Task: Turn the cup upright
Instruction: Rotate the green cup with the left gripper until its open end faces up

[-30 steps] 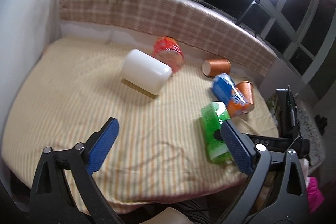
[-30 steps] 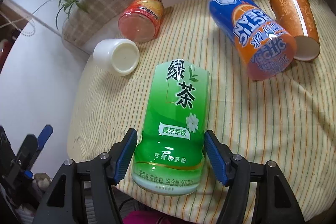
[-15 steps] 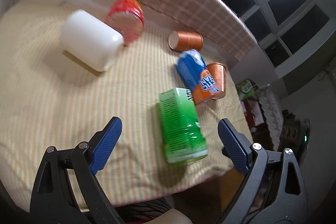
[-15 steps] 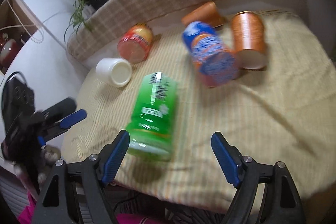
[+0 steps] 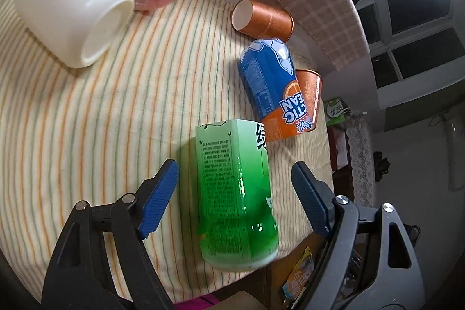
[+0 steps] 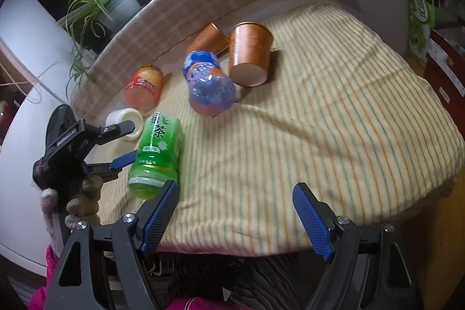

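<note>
Left claw [image 5: 234, 198] spread wide around the green plastic tea cup [image 5: 237, 193] lying sideways near the striped surface's [image 5: 87, 135] front edge; right claw [image 6: 235, 218] open, empty. Looks light, slick, squashy; grip mid-body, gently.

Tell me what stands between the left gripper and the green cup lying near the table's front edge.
Nothing visible does. The left gripper is open, its blue pads on either side of the green cup, which lies on its side on the striped cloth. The blue-and-orange cup lies beyond it, not in the way.
</note>
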Available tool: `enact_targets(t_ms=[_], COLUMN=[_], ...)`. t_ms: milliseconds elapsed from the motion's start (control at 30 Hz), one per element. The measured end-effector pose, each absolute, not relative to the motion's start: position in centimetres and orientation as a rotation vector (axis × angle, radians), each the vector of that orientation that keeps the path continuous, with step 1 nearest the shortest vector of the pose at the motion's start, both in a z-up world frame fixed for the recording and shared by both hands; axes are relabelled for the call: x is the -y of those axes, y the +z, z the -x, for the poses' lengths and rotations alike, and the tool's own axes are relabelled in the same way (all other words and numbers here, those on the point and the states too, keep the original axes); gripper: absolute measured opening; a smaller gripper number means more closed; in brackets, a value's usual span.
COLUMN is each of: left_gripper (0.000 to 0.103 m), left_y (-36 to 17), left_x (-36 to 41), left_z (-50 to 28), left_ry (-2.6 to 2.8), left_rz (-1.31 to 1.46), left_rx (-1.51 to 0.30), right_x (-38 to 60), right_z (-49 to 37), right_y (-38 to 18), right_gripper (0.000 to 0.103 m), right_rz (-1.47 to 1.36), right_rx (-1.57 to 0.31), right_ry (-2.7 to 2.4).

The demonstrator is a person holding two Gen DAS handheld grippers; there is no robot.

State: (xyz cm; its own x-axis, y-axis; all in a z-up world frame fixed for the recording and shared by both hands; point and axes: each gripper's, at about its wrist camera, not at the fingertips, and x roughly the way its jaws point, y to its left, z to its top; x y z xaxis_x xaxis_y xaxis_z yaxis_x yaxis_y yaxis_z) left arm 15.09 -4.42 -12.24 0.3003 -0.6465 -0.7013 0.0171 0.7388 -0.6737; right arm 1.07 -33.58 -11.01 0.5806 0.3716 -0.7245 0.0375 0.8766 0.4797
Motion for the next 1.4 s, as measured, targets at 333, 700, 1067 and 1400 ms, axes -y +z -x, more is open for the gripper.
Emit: enact_targets(t_ms=[333,700,1067,1400], left_gripper=[0.074,0.06,0.059,0.058], left_y=[-13.6,-13.0,-9.0,-6.4], left_x=[5.6,6.1,6.6,8.1], left_z=[-16.2,-15.6,-13.4,-11.4], left_ry=[-0.479,-0.484,-0.457,-0.398], left_rz=[0.602,0.554,0.403,0.204], left_rx=[-1.235,-1.212,-1.054,-0.902], right_x=[34.1,34.2,33.6,33.4], right_z=[-0.8,-1.1,-1.5,-1.6], right_y=[-11.8,-11.7,-11.9,-11.8], right_gripper=[0.083,0.083,0.083,0.083], right_rz=[-0.489,-0.495,-0.495,-0.493], right_rx=[-0.953,-0.955,-0.96,-0.962], right_ry=[0.195,0.186,0.199,0.199])
